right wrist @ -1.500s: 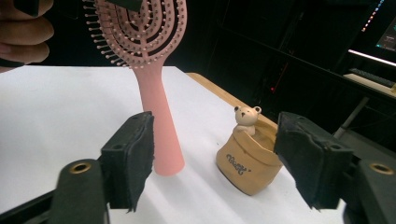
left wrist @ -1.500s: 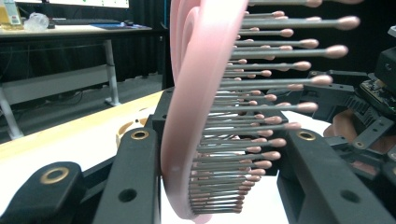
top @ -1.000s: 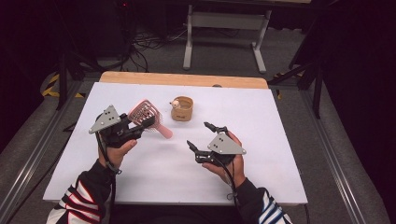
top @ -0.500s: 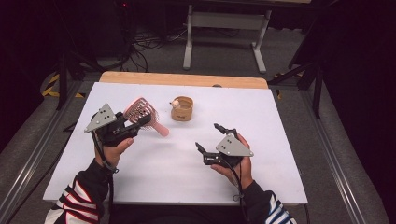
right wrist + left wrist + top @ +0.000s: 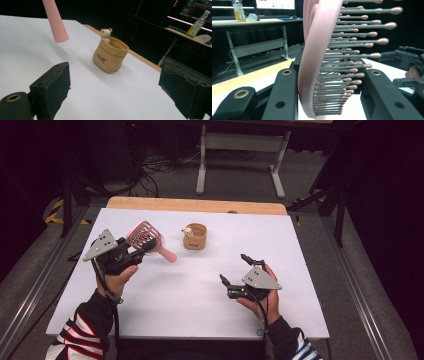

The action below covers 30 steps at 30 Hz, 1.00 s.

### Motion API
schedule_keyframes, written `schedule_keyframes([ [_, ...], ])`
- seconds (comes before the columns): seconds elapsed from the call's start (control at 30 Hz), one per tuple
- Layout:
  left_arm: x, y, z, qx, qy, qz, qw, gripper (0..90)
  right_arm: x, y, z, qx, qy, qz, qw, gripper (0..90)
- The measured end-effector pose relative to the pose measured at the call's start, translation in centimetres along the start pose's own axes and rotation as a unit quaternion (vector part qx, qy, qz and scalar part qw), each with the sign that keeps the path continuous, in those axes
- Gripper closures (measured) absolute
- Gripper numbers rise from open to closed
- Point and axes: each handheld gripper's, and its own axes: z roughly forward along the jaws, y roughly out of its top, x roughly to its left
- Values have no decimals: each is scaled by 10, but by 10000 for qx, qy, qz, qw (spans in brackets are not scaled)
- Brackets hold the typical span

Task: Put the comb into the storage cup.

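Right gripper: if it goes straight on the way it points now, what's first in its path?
Probably the tan bear pot, roughly centred ahead between the open fingers of the right gripper; depth is hard to judge.

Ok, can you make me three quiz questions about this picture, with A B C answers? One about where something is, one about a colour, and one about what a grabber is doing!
1. Where is the little bear pot?
A. On the white table, near its far side
B. On the floor
C. Inside the right gripper

2. What colour is the hairbrush?
A. Green
B. Pink
C. Blue

3. What is the left gripper doing?
A. Lying open on the table
B. Holding the pot
C. Gripping the brush by its head

Answers:
1. A, the high view shows the pot standing on the table toward the far edge.
2. B, its frame and handle are pink in the left gripper view and the high view.
3. C, the left gripper view shows the brush head between the two black jaws, while the right gripper is open with nothing in it.
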Motion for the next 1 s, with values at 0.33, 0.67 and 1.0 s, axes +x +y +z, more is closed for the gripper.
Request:
schedule_keyframes([
  [0.33,-1,20,3,-229,-8,154,9996,628,-5,-16,-8,214,-189,36,9996,103],
  [0.67,-2,45,13,-308,-3,344,9989,629,-17,-28,-26,343,-336,262,9985,103],
  [1.0,-10,72,42,-263,-123,528,9982,629,-27,-34,-37,313,-448,472,9974,104],
])
